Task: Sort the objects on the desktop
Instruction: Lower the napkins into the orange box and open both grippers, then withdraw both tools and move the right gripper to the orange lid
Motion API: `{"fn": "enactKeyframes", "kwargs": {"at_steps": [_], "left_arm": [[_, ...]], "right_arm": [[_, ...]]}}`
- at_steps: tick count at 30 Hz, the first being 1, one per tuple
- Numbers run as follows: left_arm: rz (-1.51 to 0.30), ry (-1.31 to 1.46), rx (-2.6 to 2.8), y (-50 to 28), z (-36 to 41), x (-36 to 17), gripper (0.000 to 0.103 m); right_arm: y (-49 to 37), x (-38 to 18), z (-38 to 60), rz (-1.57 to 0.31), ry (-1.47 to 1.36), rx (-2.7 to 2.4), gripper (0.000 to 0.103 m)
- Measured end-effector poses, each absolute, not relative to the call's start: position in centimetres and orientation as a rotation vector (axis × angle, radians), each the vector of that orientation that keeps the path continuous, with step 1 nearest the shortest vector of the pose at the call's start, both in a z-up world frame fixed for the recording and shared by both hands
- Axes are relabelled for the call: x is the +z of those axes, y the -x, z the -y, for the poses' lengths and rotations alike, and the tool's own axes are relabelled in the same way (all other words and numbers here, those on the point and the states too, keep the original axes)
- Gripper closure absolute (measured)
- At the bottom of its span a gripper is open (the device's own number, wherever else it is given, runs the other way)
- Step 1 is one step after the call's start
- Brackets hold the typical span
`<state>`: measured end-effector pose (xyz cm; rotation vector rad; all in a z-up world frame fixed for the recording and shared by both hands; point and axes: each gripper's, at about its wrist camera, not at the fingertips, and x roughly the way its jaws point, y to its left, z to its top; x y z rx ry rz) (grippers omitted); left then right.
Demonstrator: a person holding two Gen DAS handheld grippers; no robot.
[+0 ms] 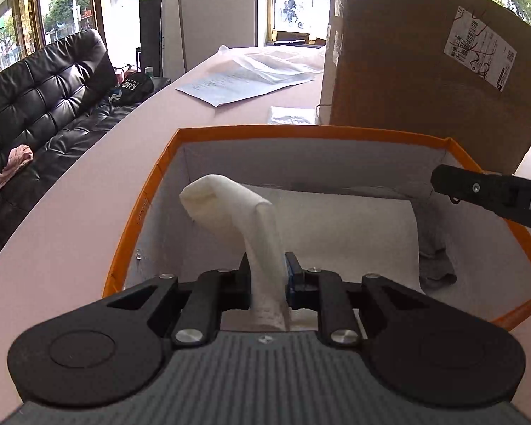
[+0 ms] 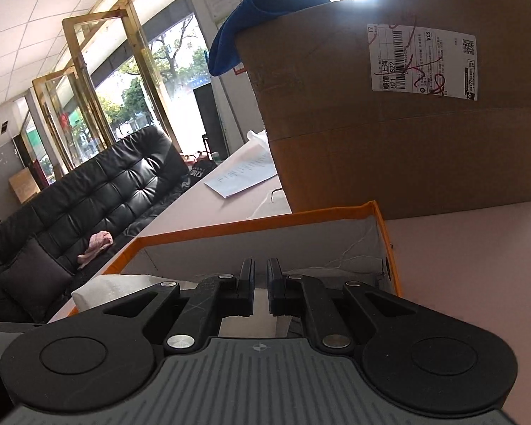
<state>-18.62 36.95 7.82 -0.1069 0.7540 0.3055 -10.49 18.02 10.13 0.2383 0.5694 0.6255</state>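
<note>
My left gripper (image 1: 268, 265) is shut on a white sock (image 1: 237, 212) and holds it over the open orange-rimmed box (image 1: 301, 131). The sock bends up and to the left above the box's white inside. A grey sock (image 1: 435, 248) lies against the box's right inner wall, on white paper. My right gripper (image 2: 261, 276) is nearly shut with a narrow gap and nothing between its fingers, over the same box (image 2: 265, 221); its body shows at the right in the left wrist view (image 1: 492, 198). A bit of the white sock (image 2: 113, 285) shows at the left in the right wrist view.
A large cardboard box (image 1: 424, 56) stands just behind the orange box, with a blue cloth (image 2: 262, 17) on its top. Papers and plastic wrap (image 1: 251, 78) lie farther back on the pink table (image 1: 88, 198). A black sofa (image 1: 35, 106) with a pink cloth (image 1: 14, 163) is to the left.
</note>
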Motion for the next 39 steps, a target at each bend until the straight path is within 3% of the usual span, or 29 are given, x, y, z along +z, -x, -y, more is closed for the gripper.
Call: {"fn": "enactKeyframes", "kwargs": {"at_steps": [1, 3, 4, 5, 11, 14, 16, 19, 20, 34, 39], "left_arm": [[-0.756, 0.105, 0.313, 18.6, -36.9, 7.9, 0.082], [-0.752, 0.12, 0.333, 18.4, -37.0, 8.2, 0.054], [-0.742, 0.127, 0.344, 18.4, -37.0, 8.4, 0.019], [-0.723, 0.132, 0.354, 18.4, -37.0, 8.8, 0.006], [-0.633, 0.03, 0.39, 18.5, -34.9, 10.9, 0.006], [-0.57, -0.007, 0.382, 18.9, -33.5, 11.9, 0.006], [-0.515, 0.002, 0.378, 19.5, -32.6, 12.6, 0.006], [-0.414, -0.006, 0.313, 20.4, -30.9, 13.7, 0.006], [-0.38, -0.021, 0.296, 20.7, -30.0, 14.1, 0.0], [-0.272, -0.066, 0.03, 19.9, -15.9, 14.8, 0.0], [-0.23, 0.026, -0.098, 19.3, -10.7, 13.2, 0.0]], "right_arm": [[10.8, 10.2, -17.8, -0.563, -0.234, 0.635, 0.096], [11.3, 10.4, -17.4, -0.552, -0.226, 0.653, 0.096], [11.6, 10.5, -17.2, -0.546, -0.221, 0.662, 0.096], [11.4, 10.6, -17.0, -0.544, -0.221, 0.669, 0.096], [12.5, 11.2, -14.3, -0.517, -0.242, 0.684, 0.095], [12.5, 11.2, -12.7, -0.499, -0.264, 0.677, 0.087], [11.8, 11.1, -11.8, -0.485, -0.3, 0.666, 0.063], [11.4, 10.9, -9.1, -0.462, -0.4, 0.632, 0.042], [11.3, 10.9, -8.0, -0.461, -0.435, 0.622, 0.04], [12.0, 10.2, 8.4, -0.356, -0.63, 0.4, 0.029], [11.7, 7.5, 14.5, -0.407, -0.742, 0.32, 0.022]]}}
